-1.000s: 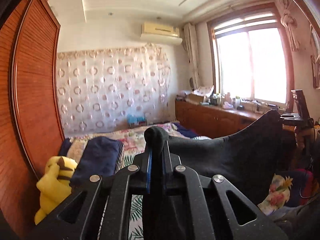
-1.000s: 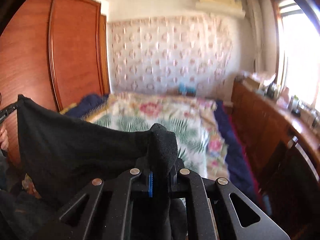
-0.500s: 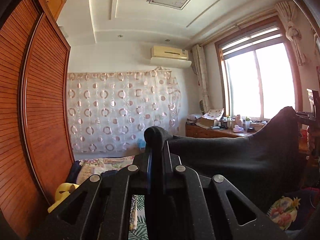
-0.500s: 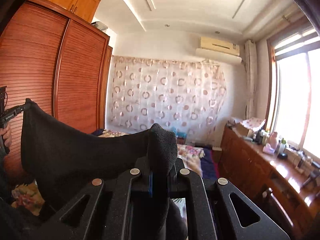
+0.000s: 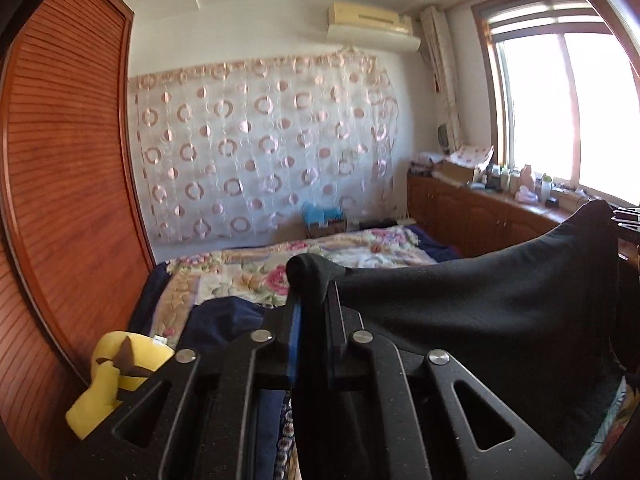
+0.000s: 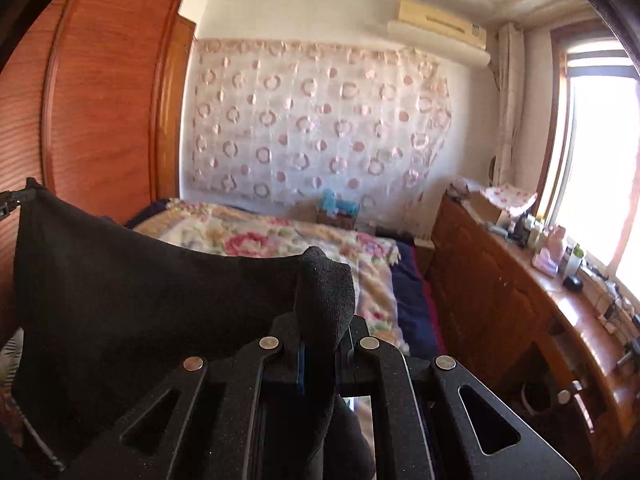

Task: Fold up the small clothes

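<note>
**Swung back down from the ceiling, cloth held taut over the bed**

Tilted lower than half a second ago: ceiling panel gone from both views, floral bedspread (image 5: 256,272) back in sight. Grip unchanged across all frames.

Left tongs (image 5: 313,300): nipped narrow on one corner of the black garment (image 5: 480,312), a rounded nub of fabric poking up past the tips. Jaws easing open a touch, yet cloth between them and not slipping as far as can be seen. Right tongs (image 6: 324,320): clamped tight on the opposite corner, same bunched nub above the tips.

Garment off the bed, strung in the air between the two tongs, top edge sagging in a shallow curve, body hanging below. Probably held so to spread it flat and find its edges before laying down for the first fold; folding proper not yet begun, by the look of it.

Materials: garment a matte, fine-knit black, soft, no sheen, drapes heavy. Tongs black, grainy-surfaced, round silver pivot pins, a blue strip on one inner face. Bedspread quilted, floral print. Wardrobe (image 5: 68,184) of slatted reddish wood. Yellow plush toy (image 5: 108,380) beside it, low left. Dark blue folded cloth (image 5: 224,320) on the near end of the bed. Sheer curtain (image 5: 260,152) with ring pattern on the far wall.
</note>
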{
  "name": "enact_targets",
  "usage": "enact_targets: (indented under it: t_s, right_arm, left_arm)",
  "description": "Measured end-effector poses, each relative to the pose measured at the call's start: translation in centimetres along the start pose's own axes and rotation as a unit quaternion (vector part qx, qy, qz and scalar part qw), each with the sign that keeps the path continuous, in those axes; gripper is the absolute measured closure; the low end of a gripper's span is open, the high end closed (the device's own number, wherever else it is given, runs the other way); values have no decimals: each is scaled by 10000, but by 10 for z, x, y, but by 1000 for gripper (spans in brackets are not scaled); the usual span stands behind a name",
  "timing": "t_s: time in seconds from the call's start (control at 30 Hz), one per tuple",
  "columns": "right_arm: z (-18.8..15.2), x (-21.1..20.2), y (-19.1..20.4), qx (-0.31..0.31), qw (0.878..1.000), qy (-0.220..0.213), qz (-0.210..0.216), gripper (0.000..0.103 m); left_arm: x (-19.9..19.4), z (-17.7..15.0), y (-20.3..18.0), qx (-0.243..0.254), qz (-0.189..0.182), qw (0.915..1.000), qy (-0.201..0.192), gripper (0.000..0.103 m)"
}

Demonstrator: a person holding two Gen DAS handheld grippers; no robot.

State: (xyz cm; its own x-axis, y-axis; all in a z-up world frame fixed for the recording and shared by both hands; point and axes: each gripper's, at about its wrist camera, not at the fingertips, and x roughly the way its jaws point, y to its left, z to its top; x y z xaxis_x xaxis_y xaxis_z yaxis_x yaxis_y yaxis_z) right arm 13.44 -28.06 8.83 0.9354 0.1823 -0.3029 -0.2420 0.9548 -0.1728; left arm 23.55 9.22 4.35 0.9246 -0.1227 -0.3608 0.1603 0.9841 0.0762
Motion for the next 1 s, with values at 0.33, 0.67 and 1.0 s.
enact_targets:
  t_s: [0.33,0.67,1.0]
  right_arm:
    - [-15,122,22,495,9923,1112,-243,54]
    - [-66,55,-16,662,9889,1310,227,51]
    - [-109,36,-38,1011,9757,1932,199,51]
  left_arm:
    - [24,-33,-28,-79,-519,9966,637,20]
    - [-15,-65,-49,121,-714,9925,981,20]
    - [-33,-132,-62,41,-847,9834,1606,20]
